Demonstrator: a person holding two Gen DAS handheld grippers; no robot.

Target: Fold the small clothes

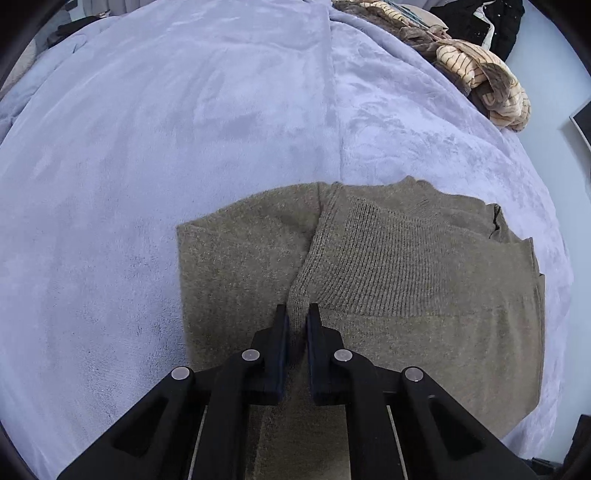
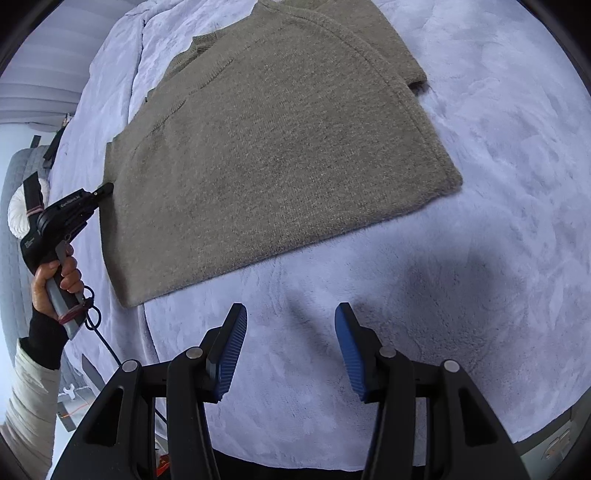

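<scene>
An olive-brown knit sweater (image 1: 406, 280) lies flat on a lavender fleece blanket (image 1: 147, 166), with a ribbed part folded across its body. My left gripper (image 1: 297, 314) is shut on the near edge of that ribbed fold, and knit fabric fills the narrow gap between its pads. The right wrist view shows the same sweater (image 2: 277, 147) and the left gripper (image 2: 105, 190) with its tip at the sweater's left edge. Nearer the camera, my right gripper (image 2: 290, 314) stands open above bare blanket (image 2: 480, 184), apart from the sweater's hem, with nothing between its blue pads.
A heap of striped cream and brown clothes (image 1: 484, 77) lies at the blanket's far right, with a black garment (image 1: 480, 22) behind it. A person's hand (image 2: 55, 273) with a dark cuff and light sleeve holds the left gripper's handle beside the bed's left edge.
</scene>
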